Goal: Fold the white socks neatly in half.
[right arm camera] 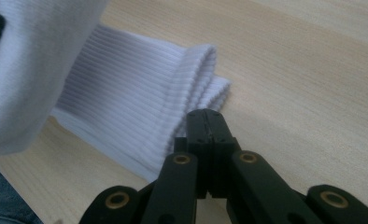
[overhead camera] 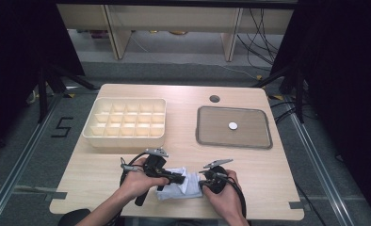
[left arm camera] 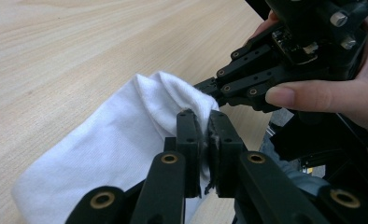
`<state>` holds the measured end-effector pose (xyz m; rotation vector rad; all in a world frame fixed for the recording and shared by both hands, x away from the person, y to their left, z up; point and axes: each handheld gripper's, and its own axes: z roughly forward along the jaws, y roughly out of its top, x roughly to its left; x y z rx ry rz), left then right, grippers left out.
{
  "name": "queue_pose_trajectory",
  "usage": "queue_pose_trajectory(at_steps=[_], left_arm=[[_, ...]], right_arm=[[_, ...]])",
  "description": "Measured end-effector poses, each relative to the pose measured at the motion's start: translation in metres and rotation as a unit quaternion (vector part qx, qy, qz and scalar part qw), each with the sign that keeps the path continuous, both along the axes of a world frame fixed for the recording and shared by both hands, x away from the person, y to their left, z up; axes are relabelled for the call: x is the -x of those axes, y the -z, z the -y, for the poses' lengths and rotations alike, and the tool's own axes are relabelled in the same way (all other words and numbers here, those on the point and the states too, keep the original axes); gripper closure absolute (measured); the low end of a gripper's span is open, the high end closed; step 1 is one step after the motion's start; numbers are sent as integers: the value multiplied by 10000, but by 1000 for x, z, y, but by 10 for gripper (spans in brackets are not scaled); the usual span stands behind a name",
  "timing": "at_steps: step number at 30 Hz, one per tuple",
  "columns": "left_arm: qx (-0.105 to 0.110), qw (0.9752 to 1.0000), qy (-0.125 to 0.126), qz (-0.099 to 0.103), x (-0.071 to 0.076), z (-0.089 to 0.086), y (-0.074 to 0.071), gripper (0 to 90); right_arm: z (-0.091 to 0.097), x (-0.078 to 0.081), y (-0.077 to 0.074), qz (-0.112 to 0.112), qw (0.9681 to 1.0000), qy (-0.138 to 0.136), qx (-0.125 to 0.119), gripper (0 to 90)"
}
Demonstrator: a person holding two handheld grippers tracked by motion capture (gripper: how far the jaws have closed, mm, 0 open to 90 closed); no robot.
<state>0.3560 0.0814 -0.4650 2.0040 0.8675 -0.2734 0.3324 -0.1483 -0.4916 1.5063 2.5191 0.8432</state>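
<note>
1. A soft white sock (overhead camera: 180, 184) made of ribbed cloth lies on the pale wooden table (overhead camera: 127, 160), near the edge at 6 o'clock, between the two hands.
2. In the right gripper view its ribbed cuff (right arm camera: 140, 116) lies folded flat on the wood.
3. In the left gripper view the sock bunches up into a small hump (left arm camera: 163, 93).
4. The left gripper (overhead camera: 179, 179) sits at the sock's 9 o'clock side in the high view. In its own view the two black jaws are almost together, with a bit of white cloth pinched between them.
5. The right gripper (overhead camera: 203, 182) sits at the sock's 3 o'clock side. In its own view its jaws are pressed tight together beside the cuff. I cannot tell if any cloth is caught in them.
6. The left hand (overhead camera: 139, 181) and the right hand (overhead camera: 226, 197) each wrap around a gripper, and the forearms come in from 6 o'clock.
7. In the left gripper view, the right gripper and its hand show at 2 o'clock, with its black tip touching the sock.
8. A cream plastic box (overhead camera: 127, 137) split into many small square cells stands at 10 o'clock from the sock.
9. A flat grey tray (overhead camera: 212, 134) lies at 1 o'clock, well apart from the sock.
10. A small white round disc (overhead camera: 233, 125) rests in the middle of the tray.
11. A small dark round hole (overhead camera: 214, 99) is in the table just past the tray, at 12 o'clock from it.
</note>
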Motion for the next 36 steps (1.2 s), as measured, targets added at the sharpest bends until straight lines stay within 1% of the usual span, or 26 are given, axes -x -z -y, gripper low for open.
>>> queue_pose_trajectory(at_steps=[1, 2, 3, 5, 6, 7, 9, 10, 11, 13, 19, 20, 22, 23, 25, 26, 27, 28, 29, 30, 31, 32, 33, 34, 35, 36], left_arm=[[-18, 10000, -14, -28, 0, 0, 0, 838], [-27, 10000, -8, -32, 0, 1, 1, 838], [-51, 9999, 62, -78, -1, 1, 1, 837], [-64, 9999, 47, -82, -2, 2, 4, 837], [-167, 9998, 10, -84, -2, 3, 4, 837], [-85, 9999, -8, -60, -2, 3, 6, 837], [-103, 9999, -24, -77, -2, 5, 7, 837], [-203, 9998, 5, -88, -3, 4, 7, 837], [-129, 9999, -3, -87, -3, 5, 8, 836], [-124, 9999, -26, -76, -4, 6, 10, 836], [-192, 9997, -53, -122, -6, 8, 14, 835], [-215, 9997, -44, -147, -7, 9, 15, 834], [-396, 9992, -65, -91, -7, 9, 16, 833], [-242, 9996, -159, -70, -7, 11, 19, 832], [-313, 9994, -89, -80, -7, 11, 19, 832], [-291, 9994, -163, -18, -7, 12, 21, 831], [-289, 9995, -144, -17, -7, 13, 22, 831], [-332, 9994, -61, -48, -7, 12, 21, 831], [-341, 9993, -88, -83, -7, 13, 22, 831], [-344, 9993, -166, -35, -6, 15, 23, 831], [-349, 9993, -134, -29, -7, 15, 24, 830], [-562, 9984, -80, -37, -7, 14, 22, 830], [-533, 9985, -124, -50, -7, 15, 23, 830], [-407, 9990, -161, -19, -6, 16, 25, 830], [-533, 9985, -139, -28, -6, 16, 24, 829], [-576, 9983, -121, -35, -6, 16, 24, 829]], right_arm=[[0, 0, 0, 33, 10000, -59, -38, 900], [-1, 1, -1, -27, 10000, -45, -71, 900], [-1, 0, 0, 29, 9999, -81, -59, 900], [-1, 0, 0, 1, 10000, -41, -39, 900], [-2, 1, -1, -36, 10000, -45, -36, 900], [-1, -1, 0, 65, 9999, -149, -58, 900], [-1, -1, 0, 55, 9998, -149, -79, 900], [-1, -1, 0, 53, 9999, -139, -70, 900], [-2, 0, 0, -20, 9999, -91, -77, 900], [-2, 0, 0, -18, 9999, -89, -78, 900], [-3, 0, 0, 18, 9999, -148, -73, 900], [-3, 1, 0, -7, 9999, -98, -80, 900], [-3, 2, -1, -6, 9999, -114, -70, 900], [-3, 2, -1, -14, 9999, -109, -73, 900], [-3, 0, 0, 59, 9998, -170, -65, 900], [-3, 0, 0, 44, 9998, -169, -63, 900], [-3, 0, 0, 32, 9999, -142, -64, 900], [-3, 0, 0, 33, 9999, -104, -45, 900], [-4, 1, 0, 3, 10000, -57, -43, 900], [-4, 1, 0, 6, 10000, -59, -39, 900], [-4, 1, 0, 6, 10000, -53, -29, 900], [-3, 0, 0, 39, 10000, -75, 27, 900], [-4, 1, -1, 17, 9999, -122, -53, 900], [-4, 1, -1, 15, 9999, -121, -57, 900], [-4, 1, 0, 63, 9998, -158, -62, 900], [-4, 0, 0, 69, 9998, -149, -59, 900]])
